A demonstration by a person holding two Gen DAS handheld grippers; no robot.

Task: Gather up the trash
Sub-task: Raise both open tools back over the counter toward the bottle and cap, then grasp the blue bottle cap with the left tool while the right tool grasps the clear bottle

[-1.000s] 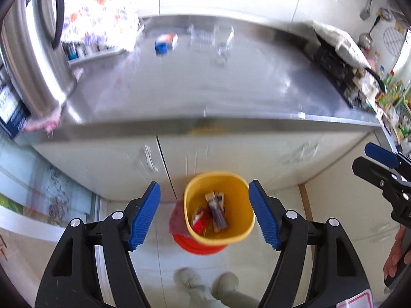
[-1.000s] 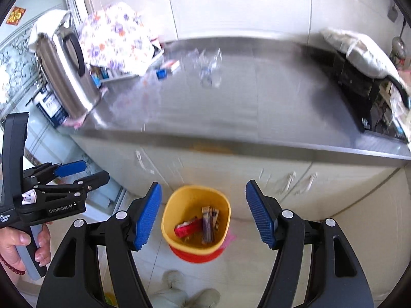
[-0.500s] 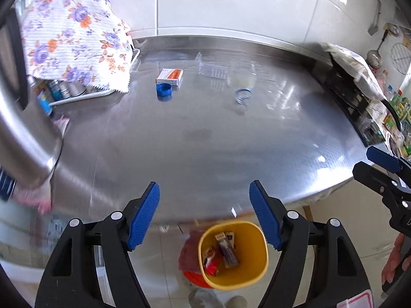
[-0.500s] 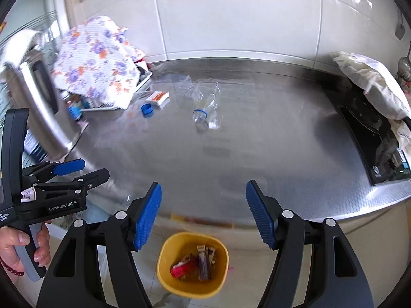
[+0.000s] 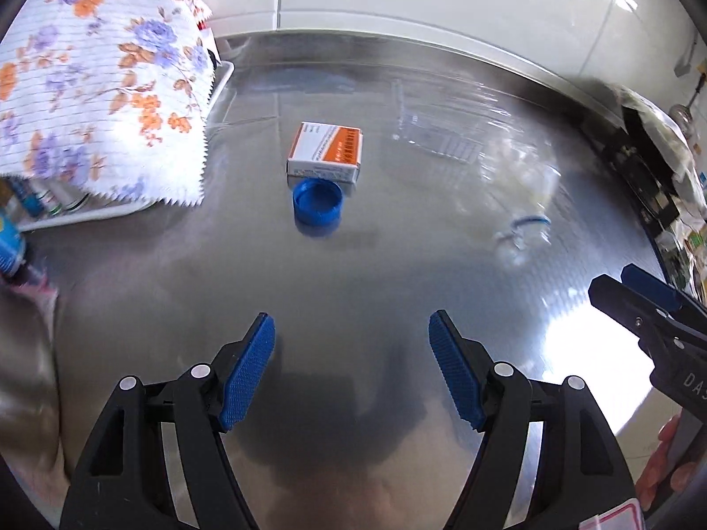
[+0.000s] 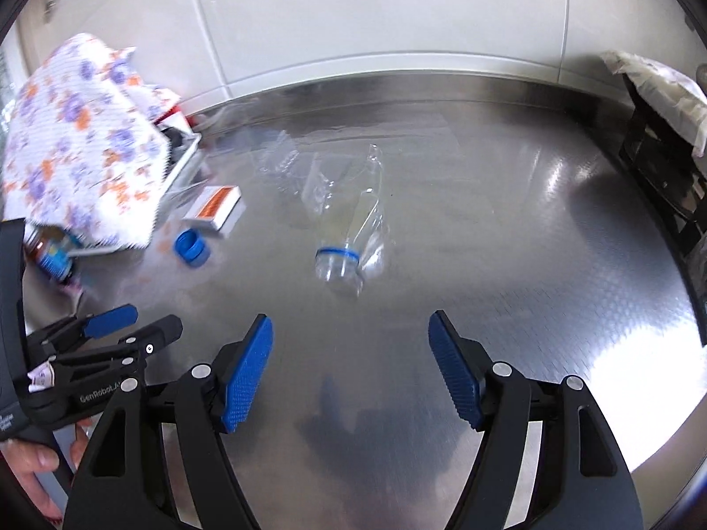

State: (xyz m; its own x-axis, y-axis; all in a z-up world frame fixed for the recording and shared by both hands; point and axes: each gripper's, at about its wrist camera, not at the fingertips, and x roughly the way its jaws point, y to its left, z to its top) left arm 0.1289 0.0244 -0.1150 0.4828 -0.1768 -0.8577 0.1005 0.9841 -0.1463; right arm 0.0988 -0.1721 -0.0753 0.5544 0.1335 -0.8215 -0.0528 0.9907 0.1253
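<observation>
On the steel counter [image 5: 353, 274] lie a blue bottle cap [image 5: 317, 204], a small white and orange box [image 5: 327, 152] just behind it, and a crushed clear plastic bottle [image 6: 349, 238] with a blue neck ring. A clear plastic wrapper [image 6: 283, 163] lies behind the bottle. My left gripper [image 5: 351, 371] is open and empty above the counter, short of the cap. My right gripper [image 6: 351, 371] is open and empty, short of the bottle. In the left wrist view the bottle [image 5: 521, 221] is blurred at the right. The cap [image 6: 192, 245] and box [image 6: 214, 210] show left in the right wrist view.
A flowered cloth [image 5: 97, 84] covers a rack at the left with jars [image 6: 53, 256] under it. A black stove [image 6: 663, 176] with a white cloth [image 6: 658, 84] on it stands at the right. A white tiled wall [image 6: 375, 13] backs the counter.
Both grippers rose from above the yellow bin on the floor and moved forward over the counter. The bin has dropped out of view. The trash on the counter is now closer.
</observation>
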